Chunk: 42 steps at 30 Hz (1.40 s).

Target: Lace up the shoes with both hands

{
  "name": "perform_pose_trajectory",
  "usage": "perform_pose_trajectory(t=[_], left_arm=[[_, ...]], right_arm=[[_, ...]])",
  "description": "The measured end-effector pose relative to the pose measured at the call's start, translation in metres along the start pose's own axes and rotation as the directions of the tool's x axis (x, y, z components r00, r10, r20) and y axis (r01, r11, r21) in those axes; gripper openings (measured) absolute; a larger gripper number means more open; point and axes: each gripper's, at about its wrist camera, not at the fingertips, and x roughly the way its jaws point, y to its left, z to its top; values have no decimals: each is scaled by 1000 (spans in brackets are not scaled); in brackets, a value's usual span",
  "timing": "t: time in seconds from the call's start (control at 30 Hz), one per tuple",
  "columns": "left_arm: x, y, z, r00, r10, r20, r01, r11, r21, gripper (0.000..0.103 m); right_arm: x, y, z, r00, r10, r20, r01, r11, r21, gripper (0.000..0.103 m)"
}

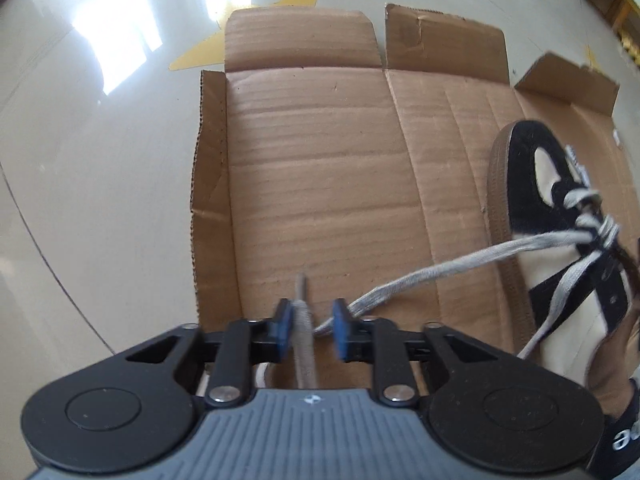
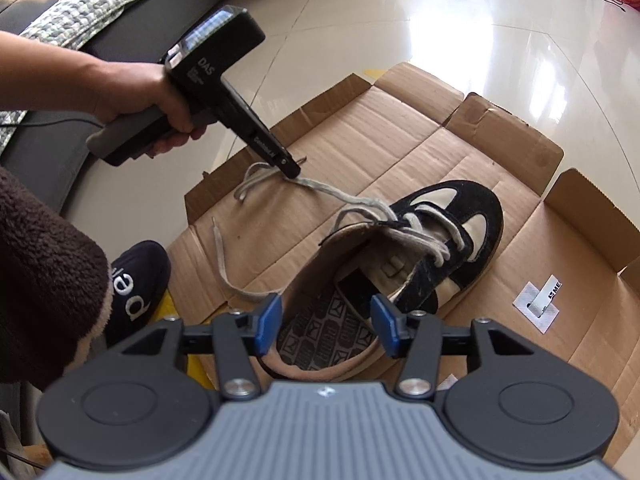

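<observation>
Blue pads [image 1: 282, 328] of the left gripper [image 1: 312, 330] are seen standing apart, with a grey shoelace [image 1: 304, 332] passing between them; the lace lies against one pad only and a clear gap is left to the other, so the claw is judged open, not clamped. From there the lace is stretched to the right to the eyelets of a black and cream sneaker [image 1: 520, 184], which is cut off by the right edge of the left wrist view. The sneaker is set on a flattened cardboard box [image 1: 320, 160] spread on a glossy tiled floor [image 1: 100, 160]. In the right wrist view the right gripper [image 2: 326, 320] is held over the heel opening of the sneaker with its jaws apart and nothing pinched; the heel rim is hidden behind the gripper body. The left gripper is seen there from the side, grasped by the left hand [image 2: 132, 92], its tip down at the lace, but the fingers cannot be made out from that angle. A loose lace end is laid across the cardboard towards a dark slipper [image 2: 136, 280], whose lettering is partly covered by a brown fleece sleeve [image 2: 40, 280]. A white label [image 2: 540, 304] is stuck to the cardboard, its print too small to read
</observation>
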Motion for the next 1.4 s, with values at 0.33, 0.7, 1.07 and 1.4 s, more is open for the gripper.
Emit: perform_pose_trajectory(t=[0.33, 0.7, 1.07, 1.4], left_arm=[[-71, -41, -5, 998, 60, 33, -68, 903, 425, 1], [-160, -100, -6, 981, 191, 40, -146, 582, 800, 1], [-200, -132, 1, 978, 192, 80, -165, 486, 858, 1], [-201, -143, 3, 982, 170, 79, -153, 481, 863, 1]], right_arm=[[-5, 1, 5, 1000, -11, 21, 12, 1000, -13, 55], [-24, 5, 15, 996, -19, 90, 21, 1000, -20, 55], [-31, 10, 19, 991, -4, 131, 7, 1000, -21, 57], [-32, 8, 14, 991, -14, 131, 14, 1000, -3, 57]])
